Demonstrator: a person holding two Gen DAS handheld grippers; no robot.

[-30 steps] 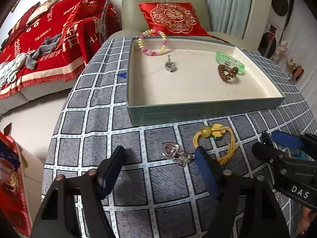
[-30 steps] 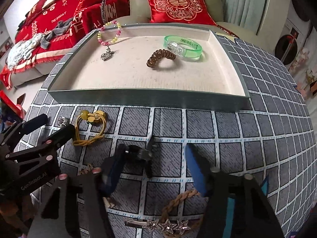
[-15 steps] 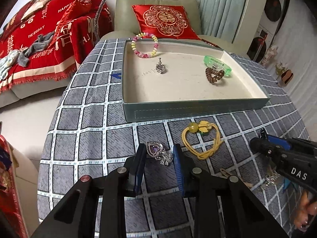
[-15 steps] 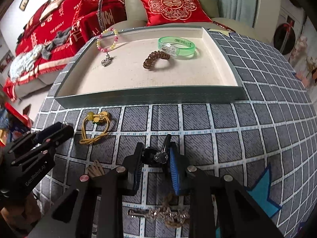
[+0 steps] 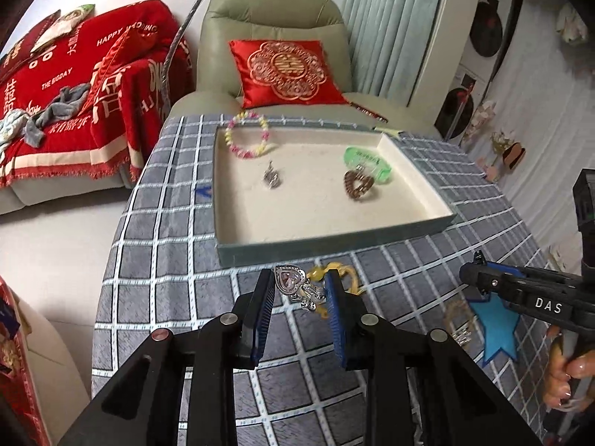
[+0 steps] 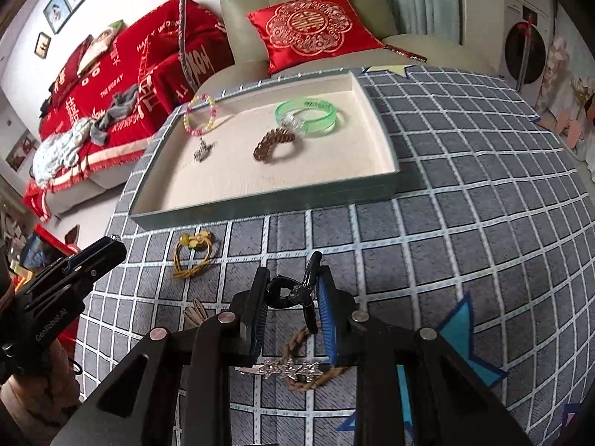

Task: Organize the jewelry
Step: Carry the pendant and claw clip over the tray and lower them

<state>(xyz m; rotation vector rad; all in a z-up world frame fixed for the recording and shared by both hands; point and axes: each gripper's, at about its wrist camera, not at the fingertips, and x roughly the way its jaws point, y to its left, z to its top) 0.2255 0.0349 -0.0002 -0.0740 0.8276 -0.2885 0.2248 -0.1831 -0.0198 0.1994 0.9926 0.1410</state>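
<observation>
My left gripper [image 5: 298, 290] is shut on a silver heart pendant [image 5: 293, 284] and holds it above the checked tablecloth, in front of the grey-green tray [image 5: 334, 239]. My right gripper [image 6: 292, 293] is shut on a black hair clip [image 6: 297, 293], also lifted off the cloth. The tray [image 6: 260, 204] holds a pink and yellow bead bracelet [image 5: 247, 137], a silver charm [image 5: 272, 177], a green bangle [image 5: 368, 163] and a brown coil hair tie [image 5: 357, 185]. A yellow hair tie [image 6: 191, 256] lies on the cloth in front of the tray.
A silver star hair clip [image 6: 286, 368] and a brown braided cord [image 6: 308, 375] lie under my right gripper. Small brown clips [image 6: 195, 314] lie to its left. A green armchair with a red cushion [image 5: 290, 74] stands behind the table. Blue star stickers [image 5: 496, 323] mark the cloth.
Both grippers have shut, the left on the heart pendant and the right on the black hair clip, and both have lifted their pieces off the cloth.
</observation>
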